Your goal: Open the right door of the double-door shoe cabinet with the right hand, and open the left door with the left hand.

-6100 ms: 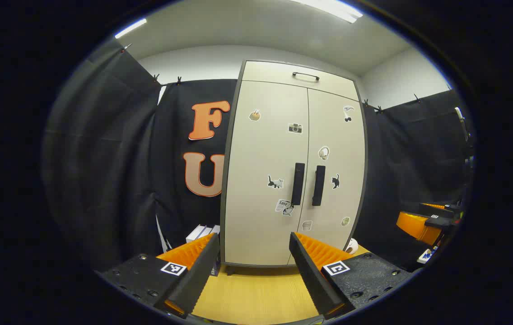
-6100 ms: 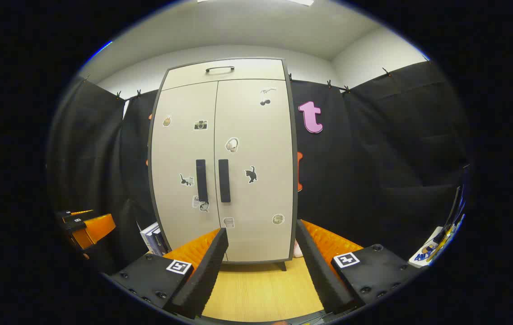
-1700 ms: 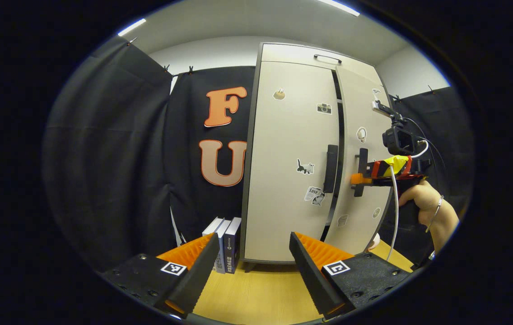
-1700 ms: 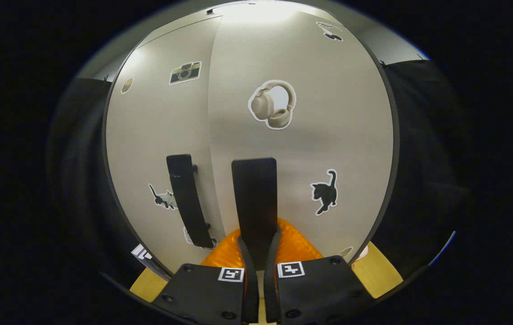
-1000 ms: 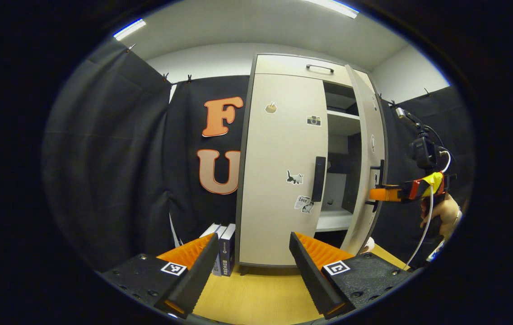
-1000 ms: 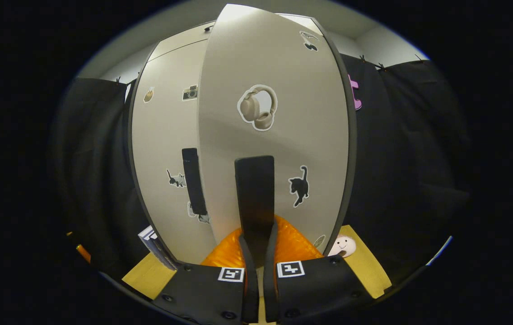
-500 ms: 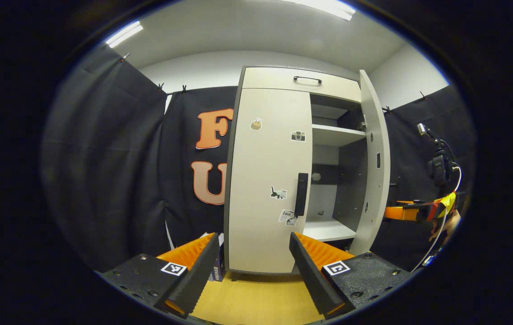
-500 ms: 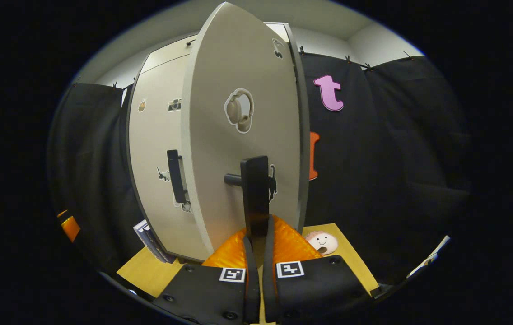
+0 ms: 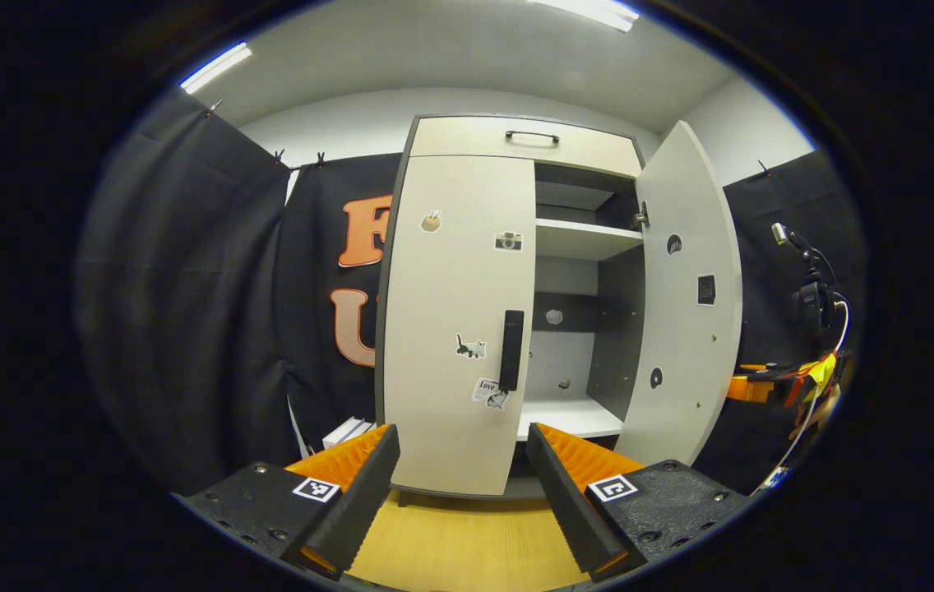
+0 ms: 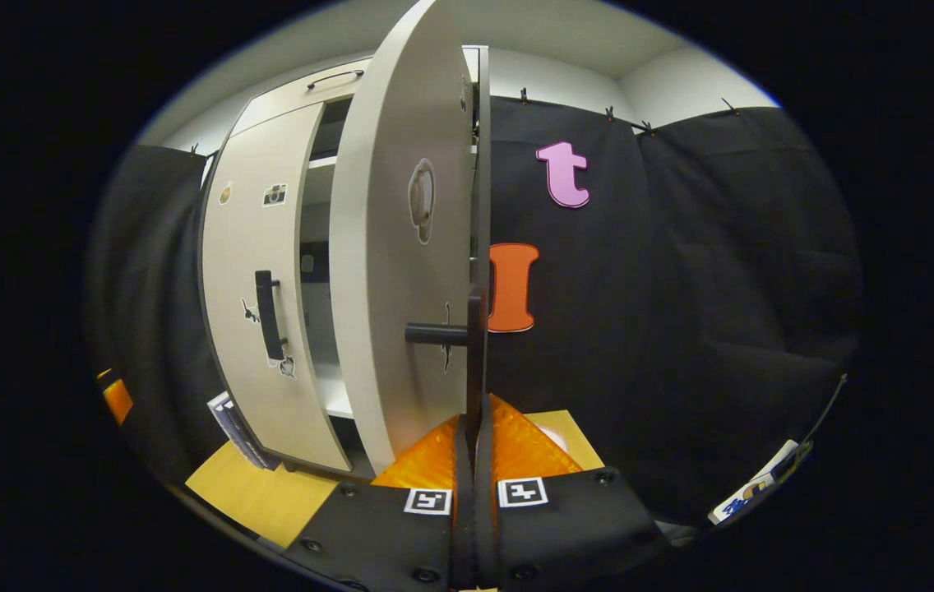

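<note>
Right door handle (image 10: pixel 473 362) between right gripper (image 10: pixel 473 460) fingers

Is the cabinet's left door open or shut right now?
Shut. The left door lies flush with the cabinet front, while the right door is swung wide, baring shelves.

The left gripper view is facing the shoe cabinet (image 9: pixel 467 329) frontally from farther back; the right gripper view is looking edge-on along its open right door (image 10: pixel 397 247), close up. Both are sharing the closed left door (image 9: pixel 459 321).

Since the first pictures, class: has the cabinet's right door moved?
Yes. The right door has swung outward, away from the closed left door, exposing the shelves. The right gripper is shut on its handle.
</note>
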`<state>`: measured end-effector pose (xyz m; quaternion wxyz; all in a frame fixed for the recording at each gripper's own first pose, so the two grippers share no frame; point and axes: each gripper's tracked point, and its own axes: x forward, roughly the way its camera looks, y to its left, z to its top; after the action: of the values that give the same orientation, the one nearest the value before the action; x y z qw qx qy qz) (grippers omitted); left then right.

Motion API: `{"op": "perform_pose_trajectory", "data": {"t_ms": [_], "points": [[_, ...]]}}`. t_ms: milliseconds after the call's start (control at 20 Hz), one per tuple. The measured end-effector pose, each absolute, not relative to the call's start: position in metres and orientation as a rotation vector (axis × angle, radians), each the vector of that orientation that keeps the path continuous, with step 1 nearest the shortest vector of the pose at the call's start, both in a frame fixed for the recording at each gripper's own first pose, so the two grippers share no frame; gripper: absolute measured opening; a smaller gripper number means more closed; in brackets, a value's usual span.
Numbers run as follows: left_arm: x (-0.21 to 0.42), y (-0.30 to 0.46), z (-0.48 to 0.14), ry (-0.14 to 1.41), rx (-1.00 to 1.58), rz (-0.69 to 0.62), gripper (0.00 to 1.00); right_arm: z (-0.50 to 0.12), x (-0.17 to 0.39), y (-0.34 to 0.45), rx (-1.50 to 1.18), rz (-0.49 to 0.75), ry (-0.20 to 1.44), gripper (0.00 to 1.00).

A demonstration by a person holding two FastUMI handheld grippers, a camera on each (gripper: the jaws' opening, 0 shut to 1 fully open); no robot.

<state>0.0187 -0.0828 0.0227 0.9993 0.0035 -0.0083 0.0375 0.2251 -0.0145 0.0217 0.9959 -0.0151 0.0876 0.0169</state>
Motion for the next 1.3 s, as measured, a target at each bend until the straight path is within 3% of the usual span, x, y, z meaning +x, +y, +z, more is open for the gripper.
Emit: {"op": "perform_pose_trajectory", "data": {"t_ms": [650, 1300], "points": [[0.035, -0.103, 0.018, 0.002, 0.021, 0.112, 0.95, 0.023, 0.226, -0.030, -0.033, 0.083, 0.154, 0.08], [0.103, -0.127, 0.016, -0.009, 0.029, 0.055, 0.95, 0.037, 0.203, -0.037, -0.004, 0.121, 0.088, 0.09]]}}
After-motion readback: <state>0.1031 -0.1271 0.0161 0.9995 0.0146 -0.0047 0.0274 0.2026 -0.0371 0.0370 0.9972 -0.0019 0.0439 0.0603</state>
